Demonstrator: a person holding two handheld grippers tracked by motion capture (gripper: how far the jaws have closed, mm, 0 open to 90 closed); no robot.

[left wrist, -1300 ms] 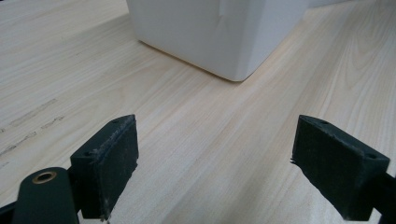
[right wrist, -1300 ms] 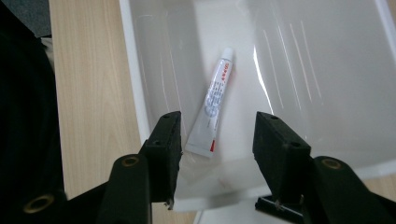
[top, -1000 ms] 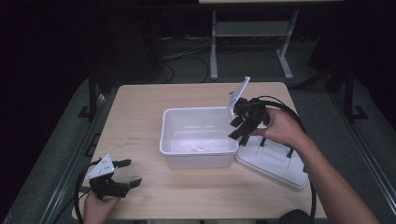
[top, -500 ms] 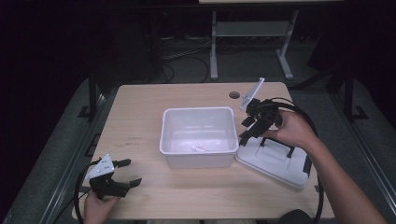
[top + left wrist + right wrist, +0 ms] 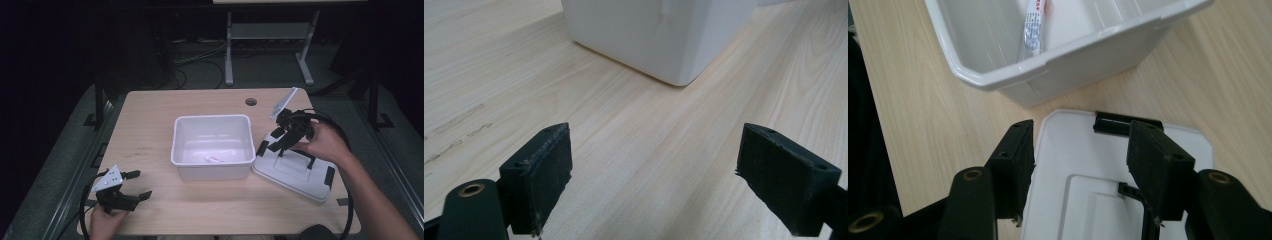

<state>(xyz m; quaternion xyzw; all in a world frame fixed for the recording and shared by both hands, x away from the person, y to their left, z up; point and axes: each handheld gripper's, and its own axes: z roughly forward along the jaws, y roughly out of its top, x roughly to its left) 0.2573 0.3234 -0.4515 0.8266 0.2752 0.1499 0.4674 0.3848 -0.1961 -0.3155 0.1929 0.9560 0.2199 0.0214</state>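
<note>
Lying flat on the right of the tabletop (image 5: 150,120), just beside the bin (image 5: 212,145): white lid (image 5: 295,172) with black clips and a black handle, its left corner near the bin's right wall, touching or not impossible to tell. Hovering over the lid's far left part: right gripper (image 5: 272,145), held in the right hand (image 5: 322,145), jaws standing apart with nothing between them, pads not pressing on anything. Showing in the right gripper view: right gripper (image 5: 1080,165) pointing down at the lid (image 5: 1068,150), a black clip (image 5: 1113,122) lying between the two pads and beyond them, the bin's (image 5: 1073,60) corner just past the lid's edge. Lying on the bin floor: a small white tube (image 5: 1034,27) with red print, also showing in the high view as a pale tube (image 5: 215,159) toward the near wall.

Resting low at the near left corner of the tabletop: left gripper (image 5: 137,185), held in the left hand (image 5: 107,222), well apart from the bin. Gaping wide in the left gripper view: left gripper (image 5: 654,170) over bare wood, jaws empty, the bin's (image 5: 659,35) near corner standing farther off.
</note>
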